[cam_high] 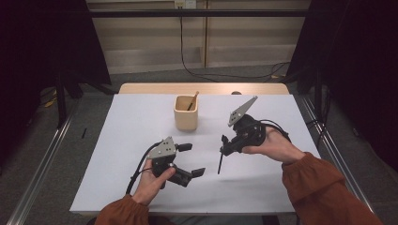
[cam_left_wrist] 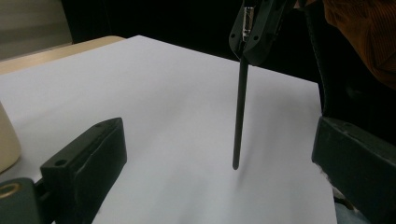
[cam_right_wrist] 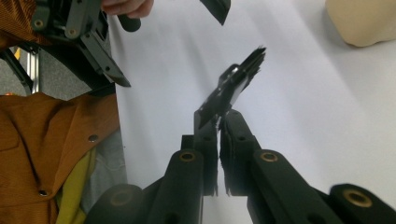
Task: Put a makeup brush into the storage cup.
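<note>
1. The left gripper [cam_high: 187,160] lies nearest, in front of and to the left of the cup [cam_high: 186,112], well apart from it; its 2 jaws stand wide with nothing between them. A hand [cam_high: 152,183] wraps its body, hiding the grip handle.
2. In the left gripper view both jaws are cut off by the lower frame edge, and just a sliver of the cup [cam_left_wrist: 7,140] shows at the left border.
3. The right gripper [cam_high: 224,149] sits in front of and to the right of the cup, jaws closed tight on a thin dark stick [cam_high: 220,164].
4. The stick [cam_left_wrist: 240,116] hangs nearly upright, its lower tip at or just above the white table [cam_high: 263,183]; whether it touches cannot be told. Its upper end is hidden inside the jaws.
5. In the right gripper view the stick [cam_right_wrist: 233,86] is foreshortened and blurred, hard to read as a stick.
6. Farthest, the cup holds 1 wooden stick [cam_high: 193,101] leaning right, its lower part hidden by the cup wall.
</note>
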### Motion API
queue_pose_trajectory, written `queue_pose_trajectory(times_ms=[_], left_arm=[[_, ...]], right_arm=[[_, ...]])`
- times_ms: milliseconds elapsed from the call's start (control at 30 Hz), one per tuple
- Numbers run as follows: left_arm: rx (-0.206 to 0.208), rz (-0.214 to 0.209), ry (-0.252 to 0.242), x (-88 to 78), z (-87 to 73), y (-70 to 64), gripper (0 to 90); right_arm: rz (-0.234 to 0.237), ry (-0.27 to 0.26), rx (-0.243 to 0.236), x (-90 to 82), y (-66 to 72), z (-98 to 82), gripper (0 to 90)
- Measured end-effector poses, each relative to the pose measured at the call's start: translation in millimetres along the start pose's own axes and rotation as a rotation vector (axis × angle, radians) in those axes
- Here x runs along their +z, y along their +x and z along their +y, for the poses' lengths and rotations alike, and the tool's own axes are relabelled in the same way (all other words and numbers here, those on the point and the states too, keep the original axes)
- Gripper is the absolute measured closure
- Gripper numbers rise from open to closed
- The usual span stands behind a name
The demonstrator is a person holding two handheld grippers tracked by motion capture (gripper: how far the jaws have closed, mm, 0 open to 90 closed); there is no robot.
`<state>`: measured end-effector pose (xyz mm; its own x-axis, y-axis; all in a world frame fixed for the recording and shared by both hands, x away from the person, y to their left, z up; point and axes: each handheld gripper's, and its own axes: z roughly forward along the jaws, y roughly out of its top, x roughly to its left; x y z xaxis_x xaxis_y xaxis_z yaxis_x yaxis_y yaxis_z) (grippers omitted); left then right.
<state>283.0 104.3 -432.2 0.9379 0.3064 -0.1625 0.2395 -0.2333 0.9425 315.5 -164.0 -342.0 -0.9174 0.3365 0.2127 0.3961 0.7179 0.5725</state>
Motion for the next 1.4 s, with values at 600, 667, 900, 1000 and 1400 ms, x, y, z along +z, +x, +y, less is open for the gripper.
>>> queue_pose_trajectory(times_ms=[600,667,900,1000,1400], left_arm=[[0.037,-0.037,0.026,33.8,2.3,-10.1,13.9],[0.065,-0.018,0.016,35.2,4.6,-11.6,19.1],[0.041,-0.032,0.001,43.1,7.5,-8.4,47.1],[0.043,-0.031,0.002,44.2,8.1,-9.4,53.2],[0.050,-0.039,0.003,47.5,6.9,-11.2,72.7]], right_arm=[[0.018,-0.018,-0.026,-0.8,0.0,6.3,85.5],[0.020,-0.018,-0.030,-0.2,0.3,6.9,85.5],[0.022,-0.026,-0.031,-0.8,0.8,7.4,85.5],[0.023,-0.033,-0.032,-0.5,0.4,5.9,85.5],[0.027,-0.035,-0.033,2.5,1.5,3.7,85.5]])
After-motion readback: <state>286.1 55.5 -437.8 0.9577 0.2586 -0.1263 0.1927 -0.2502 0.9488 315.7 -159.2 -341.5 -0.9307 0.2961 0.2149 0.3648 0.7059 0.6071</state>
